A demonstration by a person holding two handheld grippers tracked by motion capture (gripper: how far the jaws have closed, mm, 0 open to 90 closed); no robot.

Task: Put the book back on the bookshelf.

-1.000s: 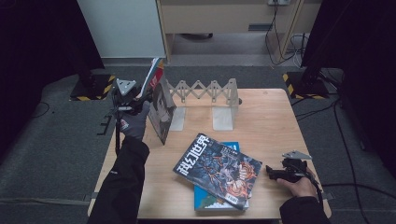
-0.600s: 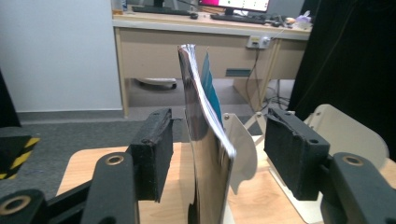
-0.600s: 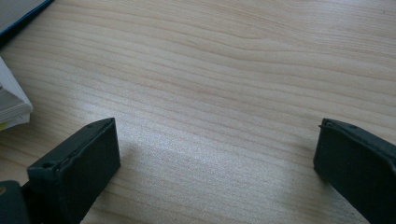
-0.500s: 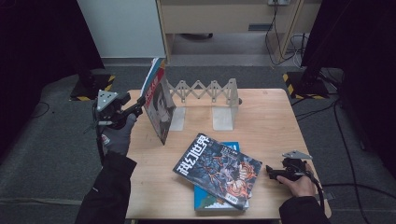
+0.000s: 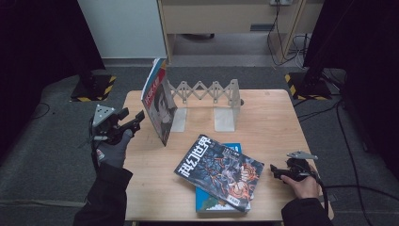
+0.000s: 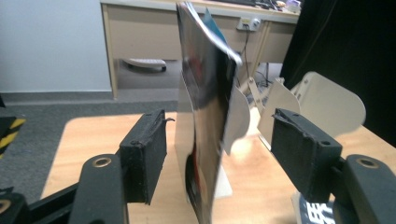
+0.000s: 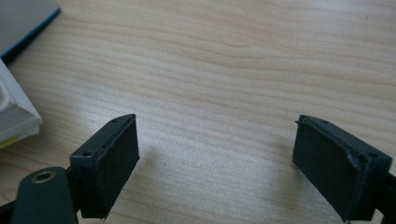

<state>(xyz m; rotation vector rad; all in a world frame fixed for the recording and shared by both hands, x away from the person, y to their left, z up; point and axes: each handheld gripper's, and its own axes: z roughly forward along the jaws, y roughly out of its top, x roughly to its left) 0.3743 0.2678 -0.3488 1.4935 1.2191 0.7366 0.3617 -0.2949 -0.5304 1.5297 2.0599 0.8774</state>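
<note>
At left centre of the high view, the left gripper (image 5: 136,118) hangs just off the table's (image 5: 273,117) left edge, held by a gloved hand (image 5: 113,147), its tips aimed toward the upright magazine (image 5: 159,106). That magazine stands on edge at the upper left of the tabletop, leaning against the left plate of the bookend rack (image 5: 207,101), whose zigzag lattice spans to a second plate right of it. Jaws on this gripper are wide and have just been opening. Seen from the left gripper view, the magazine (image 6: 205,116) rises in the centre of the frame beyond the two black pads (image 6: 144,158), edge-on and blurred; the pads stand clear of it on either side and press on nothing. Pale bookend plates (image 6: 327,105) show at right centre of that view.

Low in the middle of the high view, a dark-covered magazine (image 5: 219,170) lies flat and skewed on top of a blue book (image 5: 221,202). Near the lower right corner, the right gripper (image 5: 275,170) rests low on the wood, its tips pointing left toward that stack and just short of it. Its jaws are apart and have just been closing somewhat, with bare wood between them in the right gripper view (image 7: 215,158); a book corner (image 7: 14,116) sits at that frame's left edge
</note>
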